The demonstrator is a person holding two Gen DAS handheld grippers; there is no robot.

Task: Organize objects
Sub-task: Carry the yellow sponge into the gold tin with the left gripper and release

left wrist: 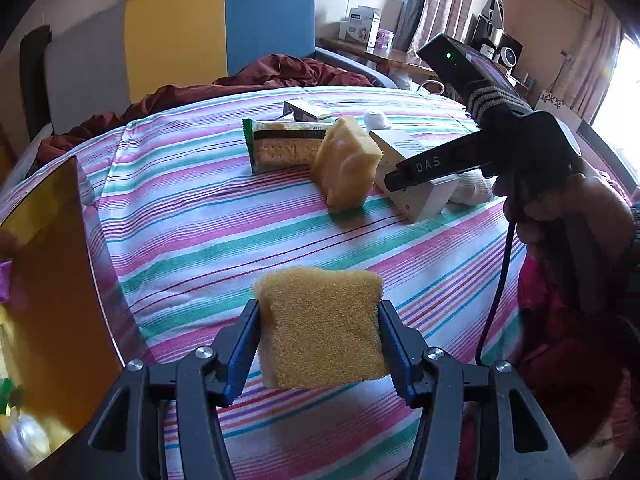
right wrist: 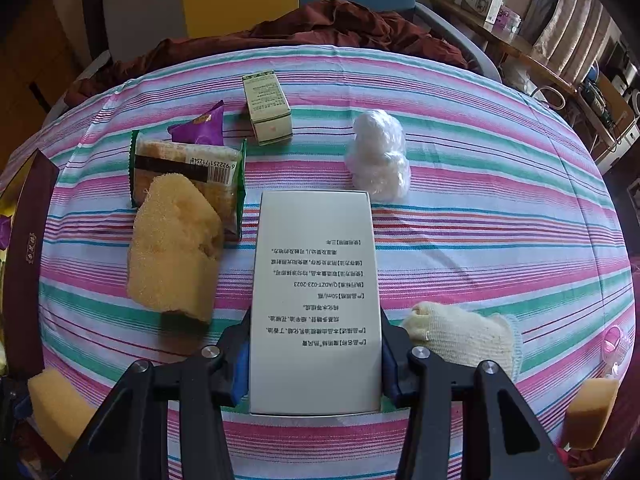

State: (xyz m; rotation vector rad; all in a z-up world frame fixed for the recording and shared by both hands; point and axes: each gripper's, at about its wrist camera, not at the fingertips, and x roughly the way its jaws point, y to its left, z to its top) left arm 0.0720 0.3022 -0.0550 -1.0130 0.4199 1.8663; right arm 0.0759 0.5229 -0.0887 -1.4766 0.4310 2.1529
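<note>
The letters "DAS" stand in pale print on the black finger of the right gripper (left wrist: 404,176), at the right of the left wrist view. A barcode numbered "6 922251 712348" sits on the cracker packet (right wrist: 188,168) to the far left. The white box (right wrist: 316,300) in the near middle carries upside-down Chinese print with "Q/ADZT-023-2023" and "50ml"; the small green-edged box (right wrist: 267,109) far off bears print too fine to read.

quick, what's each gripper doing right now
left gripper: closed on a yellow sponge, lifted off the striped bedsheet.
right gripper: fingers closed on the sides of a white printed box.
</note>
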